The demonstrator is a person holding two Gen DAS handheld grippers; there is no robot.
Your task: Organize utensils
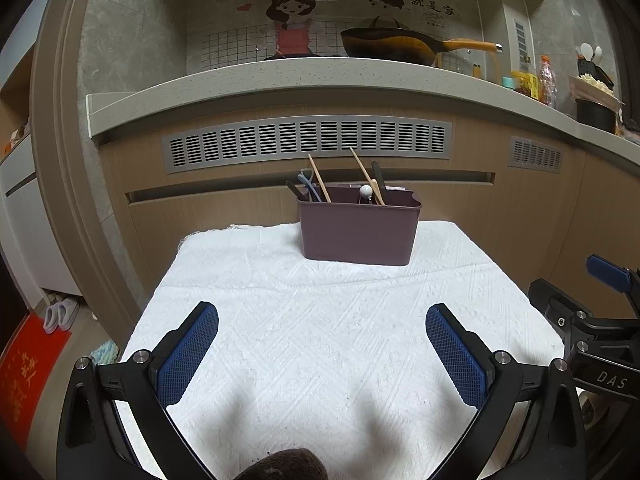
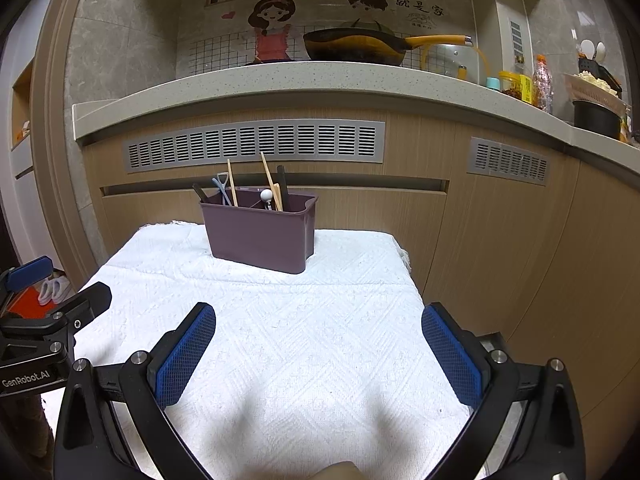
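A purple utensil holder (image 1: 358, 230) (image 2: 260, 236) stands at the far side of a table covered with a white cloth (image 1: 320, 340) (image 2: 280, 340). Wooden chopsticks (image 1: 319, 178) (image 2: 232, 183), a blue utensil (image 1: 310, 186) (image 2: 222, 189), dark handles and a white-knobbed utensil (image 1: 365, 191) (image 2: 266, 195) stick up from it. My left gripper (image 1: 322, 316) is open and empty, low over the near cloth. My right gripper (image 2: 319, 316) is open and empty beside it; it also shows at the right edge of the left wrist view (image 1: 592, 320).
A wooden cabinet front with grey vents (image 1: 308, 142) rises right behind the table. On the counter (image 1: 320, 70) stand a wok (image 1: 392, 46), bottles and jars (image 1: 536, 80). Slippers (image 1: 60, 314) and a red mat (image 1: 24, 372) lie on the floor at left.
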